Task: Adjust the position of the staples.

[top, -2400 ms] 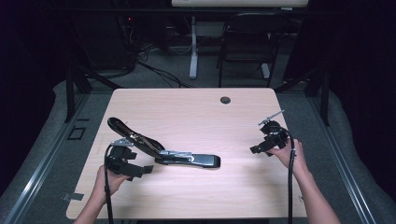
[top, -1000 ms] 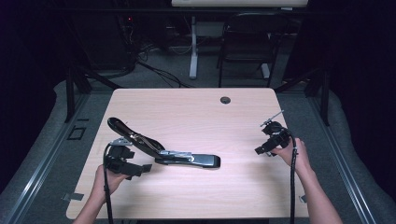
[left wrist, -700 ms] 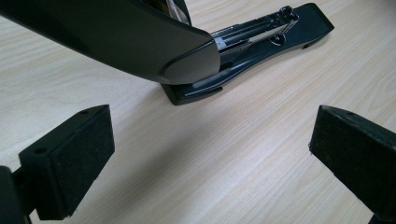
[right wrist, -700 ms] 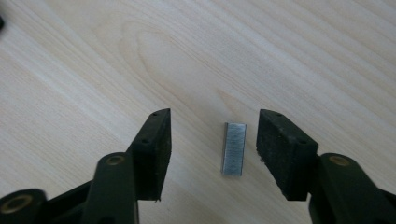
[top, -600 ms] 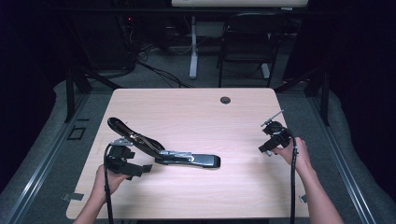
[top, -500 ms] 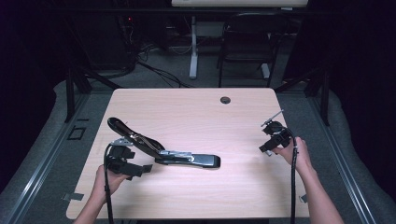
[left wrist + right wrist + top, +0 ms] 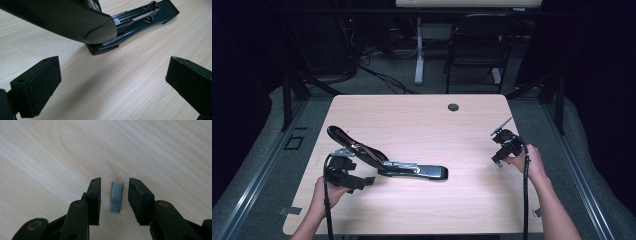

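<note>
Black long-arm stapler (image 7: 387, 162) lies open, unloaded. Right gripper (image 7: 114, 195) straddles grey metal staple strip (image 7: 116, 197), jaws not yet closed; left gripper (image 7: 110, 82) released.

One stapler (image 7: 387, 162) lies open on the one table (image 7: 422, 120). One strip of staples (image 7: 116, 197) lies there too. There are two grippers, a left gripper (image 7: 343, 175) and a right gripper (image 7: 502, 150).

Open tabletop, one big obstacle at left-centre

Bare table (image 7: 422, 120) across the far half and the middle right. Opened black stapler (image 7: 387, 162) sprawled just ahead of the wide-spread left gripper (image 7: 110, 82), lid raised. Small strip of staples (image 7: 116, 197) flat between the right gripper (image 7: 114, 200) jaws, untouched on both sides.
</note>
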### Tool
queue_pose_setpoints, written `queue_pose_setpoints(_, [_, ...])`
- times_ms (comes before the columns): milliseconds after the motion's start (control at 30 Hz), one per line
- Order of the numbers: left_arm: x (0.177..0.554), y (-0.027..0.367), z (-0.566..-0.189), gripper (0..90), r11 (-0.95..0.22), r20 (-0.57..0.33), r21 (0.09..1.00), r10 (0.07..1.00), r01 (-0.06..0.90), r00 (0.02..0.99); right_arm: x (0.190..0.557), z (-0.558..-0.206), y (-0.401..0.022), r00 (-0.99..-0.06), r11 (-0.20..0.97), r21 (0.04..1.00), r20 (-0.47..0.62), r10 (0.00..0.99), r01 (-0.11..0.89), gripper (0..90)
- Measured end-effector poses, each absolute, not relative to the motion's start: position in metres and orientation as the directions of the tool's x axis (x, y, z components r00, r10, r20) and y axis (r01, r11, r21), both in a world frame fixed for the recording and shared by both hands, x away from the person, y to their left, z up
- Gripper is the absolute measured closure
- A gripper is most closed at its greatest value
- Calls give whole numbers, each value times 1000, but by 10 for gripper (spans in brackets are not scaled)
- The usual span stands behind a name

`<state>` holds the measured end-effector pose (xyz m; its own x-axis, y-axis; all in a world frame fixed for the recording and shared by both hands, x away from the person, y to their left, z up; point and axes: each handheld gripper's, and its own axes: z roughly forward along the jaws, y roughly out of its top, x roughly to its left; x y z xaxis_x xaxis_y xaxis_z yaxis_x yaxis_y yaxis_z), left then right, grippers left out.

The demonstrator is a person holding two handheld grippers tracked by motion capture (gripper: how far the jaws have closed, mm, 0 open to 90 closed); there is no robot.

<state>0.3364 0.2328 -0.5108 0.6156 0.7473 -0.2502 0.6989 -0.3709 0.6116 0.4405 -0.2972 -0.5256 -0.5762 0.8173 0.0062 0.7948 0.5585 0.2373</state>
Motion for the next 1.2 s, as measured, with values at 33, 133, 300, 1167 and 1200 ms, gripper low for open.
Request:
queue_pose_setpoints(33, [336,233,-511,5,-372,-249,611,748,699,616,441,-528,-297,-565,545,250,8,825,800,653])
queue_pose_setpoints(133, [337,233,-511,5,-374,-249,609,748,699,616,442,-529,-298,-574,556,227,13,819,799,662])
queue_pose_setpoints(300, [337,232,-512,5,-380,-246,604,747,700,618,442,-532,-298,-560,542,237,10,828,806,665])
queue_pose_setpoints(1167, [337,232,-512,5,-385,-245,600,746,701,619,444,-539,-299,-565,553,192,11,825,811,754])
queue_pose_setpoints(1200, [337,232,-512,5,-385,-246,599,746,702,619,445,-538,-299,-575,565,176,7,818,806,760])
